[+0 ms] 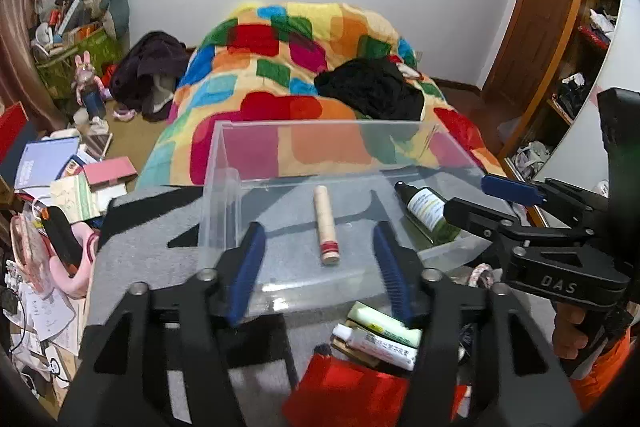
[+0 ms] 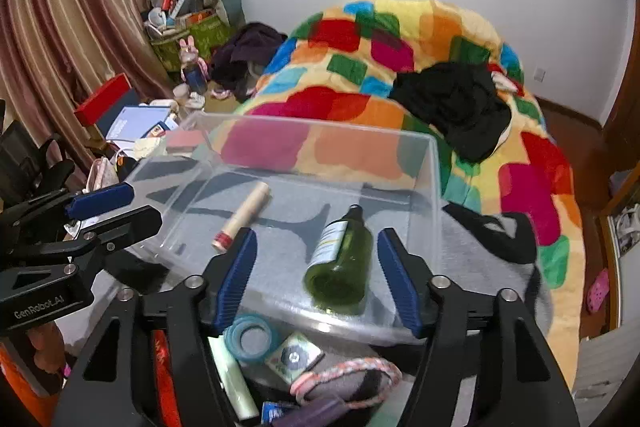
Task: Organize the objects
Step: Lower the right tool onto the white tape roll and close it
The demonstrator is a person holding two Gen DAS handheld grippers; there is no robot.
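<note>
Clear box [image 1: 224, 195] sits on a grey cloth [image 1: 136, 251] on the desk, its far wall toward the bed [image 1: 304, 67]. Two items lie inside on the box floor, well apart.

- Beige tube [image 1: 325, 223] with a red band near one end: lying flat, mid-floor in the left wrist view, left part of the floor in the right wrist view [image 2: 242, 217].
- Green bottle [image 2: 340, 259] with white label and black cap: lying on its side, cap toward the far wall, base toward the near wall. In the left wrist view it is at the box's right side [image 1: 428, 211].

Left gripper [image 1: 320, 267]: fingers apart, nothing between the pads, hanging over the box's near wall, tube lined up in the gap beyond. No contact with the tube.

Right gripper [image 2: 318, 273]: fingers apart, bottle lies in the gap between them, pads not pressing on it. A hand [image 1: 572, 327] grips its handle at the right edge of the left wrist view.

Outside the box, at the desk's near edge: two white tubes [image 1: 380, 337], a red pouch [image 1: 348, 391], a blue tape roll [image 2: 252, 337], a small round-faced packet [image 2: 294, 357], a pink-white braided band [image 2: 344, 377].

A black garment [image 1: 372, 91] lies on the bed's patchwork blanket.
</note>
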